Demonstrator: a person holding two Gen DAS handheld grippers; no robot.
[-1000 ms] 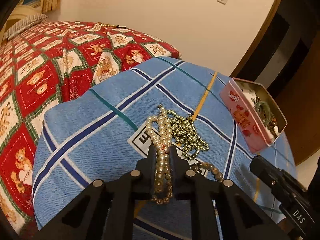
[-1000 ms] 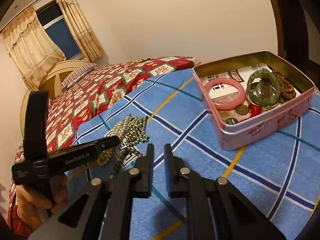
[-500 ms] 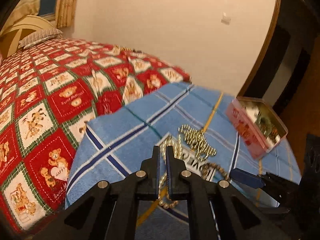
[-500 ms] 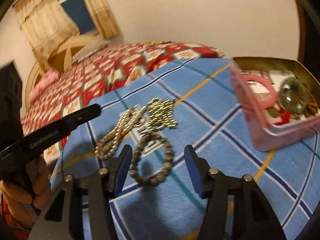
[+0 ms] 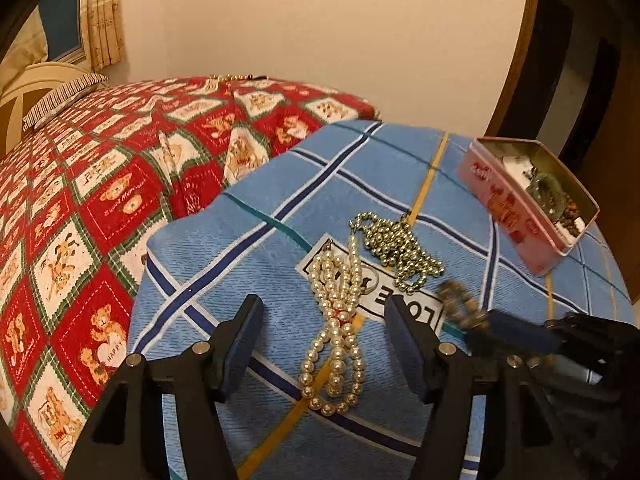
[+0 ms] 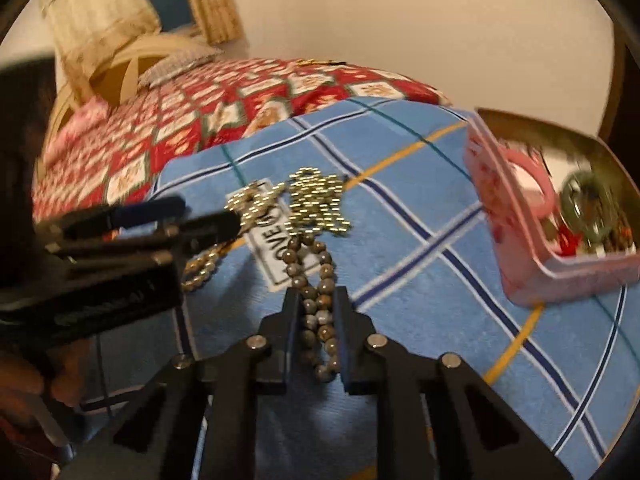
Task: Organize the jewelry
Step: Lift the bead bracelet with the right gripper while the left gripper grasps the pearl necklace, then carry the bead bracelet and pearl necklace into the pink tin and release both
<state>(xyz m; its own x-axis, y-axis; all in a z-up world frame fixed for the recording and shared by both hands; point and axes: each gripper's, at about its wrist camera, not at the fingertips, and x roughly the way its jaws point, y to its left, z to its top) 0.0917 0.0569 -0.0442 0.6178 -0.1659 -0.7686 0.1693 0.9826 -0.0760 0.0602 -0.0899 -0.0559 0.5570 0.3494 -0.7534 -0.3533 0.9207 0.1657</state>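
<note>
A white pearl necklace (image 5: 336, 344) lies bunched on the blue checked cloth (image 5: 240, 264). My left gripper (image 5: 323, 308) straddles it with its jaws opening, and the pads stand clear of the pearls. A gold bead chain (image 5: 396, 248) lies just beyond. My right gripper (image 6: 317, 296) is closing on a brown bead bracelet (image 6: 310, 264), with both pads against the beads. In the left wrist view the right gripper (image 5: 512, 332) and the bracelet (image 5: 460, 304) look blurred. An open pink tin (image 6: 516, 248) at the right holds a pink bangle (image 6: 536, 188) and a green bangle (image 6: 588, 204).
The blue cloth lies over a bed with a red teddy-bear quilt (image 5: 100, 184). The left gripper (image 6: 204, 212), held in a hand (image 6: 24, 384), reaches in over the pearls (image 6: 204, 264) on the left. A dark door frame (image 5: 520, 40) stands behind the tin (image 5: 520, 208).
The left gripper, shut on the pearl necklace a second ago, has opened and the pearls lie loose. The right gripper moved over the brown bracelet, opened, then shut on it.
</note>
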